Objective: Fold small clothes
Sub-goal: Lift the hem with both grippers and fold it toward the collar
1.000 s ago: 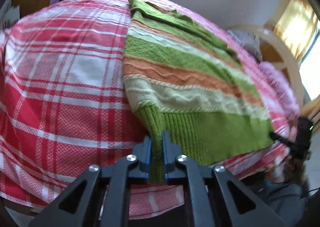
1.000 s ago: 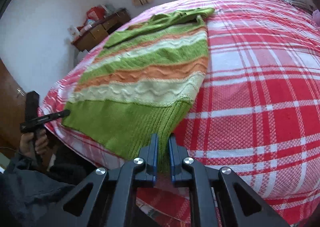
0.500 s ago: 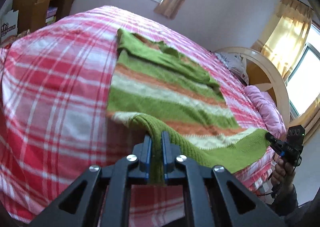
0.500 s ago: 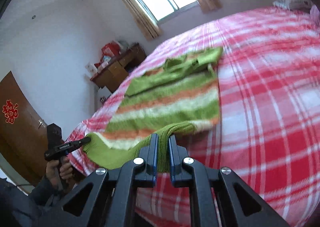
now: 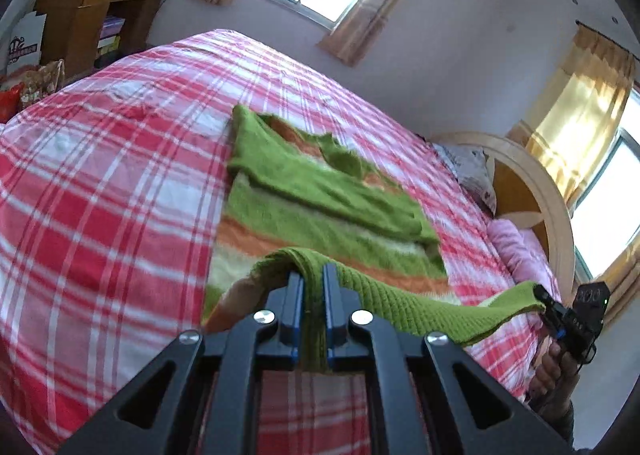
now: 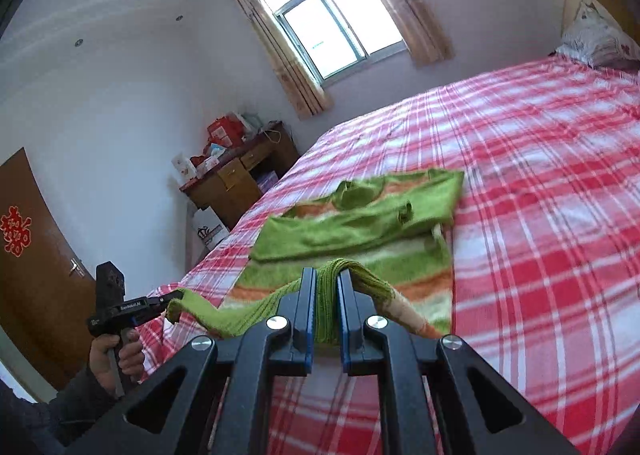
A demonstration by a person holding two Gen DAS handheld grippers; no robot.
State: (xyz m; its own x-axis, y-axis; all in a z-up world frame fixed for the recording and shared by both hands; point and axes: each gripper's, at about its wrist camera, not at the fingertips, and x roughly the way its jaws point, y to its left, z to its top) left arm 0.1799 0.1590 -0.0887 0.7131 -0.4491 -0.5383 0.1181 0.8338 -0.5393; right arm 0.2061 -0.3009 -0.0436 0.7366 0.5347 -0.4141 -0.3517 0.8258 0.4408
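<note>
A green, orange and cream striped knit sweater (image 5: 320, 211) lies on the red plaid bed (image 5: 100, 195). My left gripper (image 5: 313, 279) is shut on one corner of its green ribbed hem. My right gripper (image 6: 327, 283) is shut on the other hem corner; it also shows in the left wrist view (image 5: 544, 297). The hem (image 5: 420, 311) hangs lifted between them, above the sweater's body. The sweater (image 6: 360, 223) also shows in the right wrist view, sleeves folded across its top. The left gripper shows there (image 6: 168, 301).
A wooden desk (image 6: 240, 171) with boxes stands beyond the bed's far corner. A curved wooden headboard (image 5: 532, 183) and pink pillow (image 5: 516, 251) are at the bed's right end. A brown door (image 6: 32, 255) is on the left wall.
Both grippers have risen and moved forward over the sweater, carrying the hem up off the bed. The lower half of the sweater now drapes lifted above the upper half.
</note>
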